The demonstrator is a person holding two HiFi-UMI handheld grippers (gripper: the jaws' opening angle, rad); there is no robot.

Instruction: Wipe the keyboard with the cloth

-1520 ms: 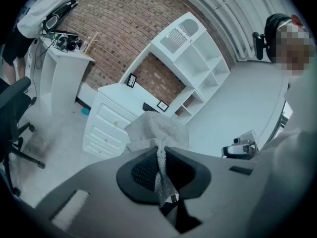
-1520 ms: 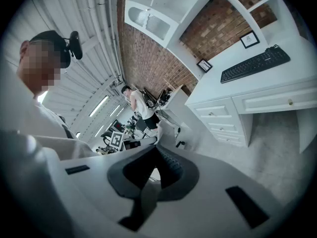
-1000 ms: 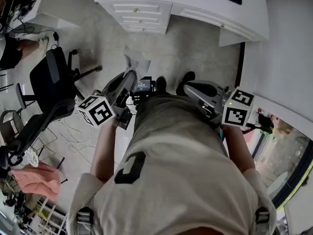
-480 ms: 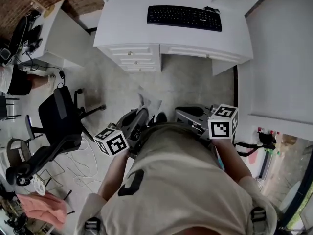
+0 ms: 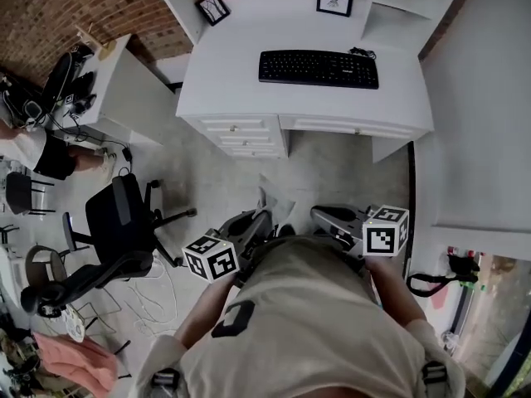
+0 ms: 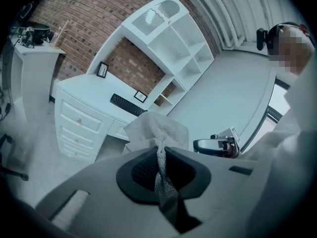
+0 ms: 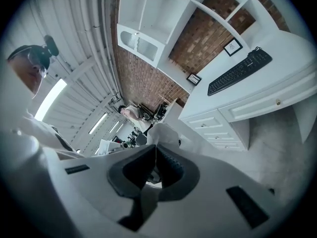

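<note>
A black keyboard lies on the white desk, well ahead of both grippers; it also shows as the keyboard in the left gripper view and the keyboard in the right gripper view. My left gripper is held low before the person's body, shut on a white cloth. The cloth bunches above the left gripper. My right gripper hangs beside it, and in its own view the right gripper has its jaws together with nothing between them. Past its jaws the cloth shows.
The desk has drawers at its front left and two picture frames at the back. A black office chair stands on the floor at left, with a second white desk and cables nearby. A white wall runs along the right.
The view has swung up toward the desk, so the whole keyboard and desktop now show. Both grippers stay close before the body, the left still holding the cloth.
</note>
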